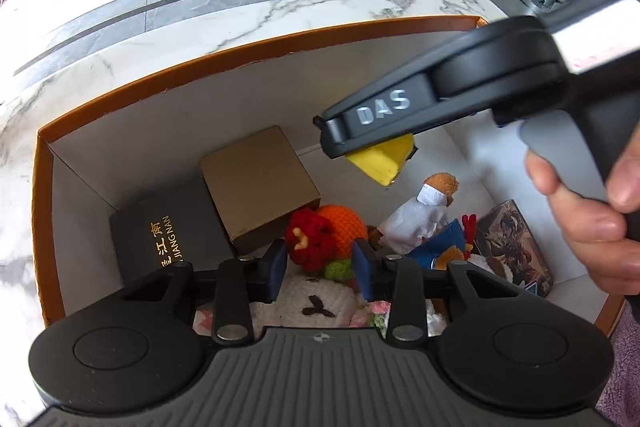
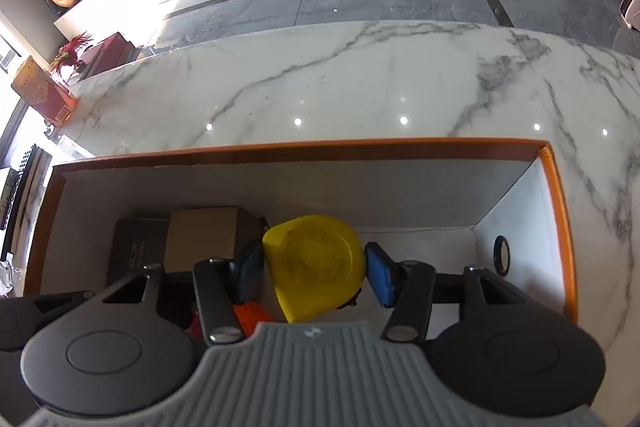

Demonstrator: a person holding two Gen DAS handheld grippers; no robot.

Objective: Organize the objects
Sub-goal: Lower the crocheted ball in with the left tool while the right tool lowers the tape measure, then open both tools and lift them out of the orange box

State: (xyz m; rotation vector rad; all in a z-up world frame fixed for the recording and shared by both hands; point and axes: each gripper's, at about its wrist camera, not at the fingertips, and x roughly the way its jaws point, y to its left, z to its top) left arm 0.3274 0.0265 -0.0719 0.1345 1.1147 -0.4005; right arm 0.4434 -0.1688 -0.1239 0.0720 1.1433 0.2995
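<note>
An orange-rimmed box (image 1: pixel 168 75) with white inner walls sits on a white marble table (image 2: pixel 360 79), and both hand-held grippers point down into it. The right hand-held gripper (image 2: pixel 314 267) pinches a yellow tape measure (image 2: pixel 316 267) between its blue pads, one pad against each side of the round yellow case; in the left wrist view the same tape measure (image 1: pixel 382 161) shows as a yellow wedge poking out from under the black finger marked "DAS", hanging above the box floor and touching nothing below it. A person's hand (image 1: pixel 592 211) wraps the handle of that right tool at the right edge of the view. The left hand-held gripper (image 1: pixel 320 267) hovers low over a heap of soft toys, its blue pads partly spread with a gap between them; an orange and red knitted toy (image 1: pixel 328 231) lies in line with that gap, but whether the pads touch it cannot be told. Just below it lies a white knitted toy (image 1: pixel 316 303) with a dark stitched mark. At the left of the box a black box with gold lettering (image 1: pixel 168 239) lies flat, and a tan cardboard box (image 1: pixel 256 183) stands beside it, touching it. To the right lie a doll in white clothes (image 1: pixel 420 211) and a flat box with a dark printed picture (image 1: pixel 512 247), close to the right wall.
</note>
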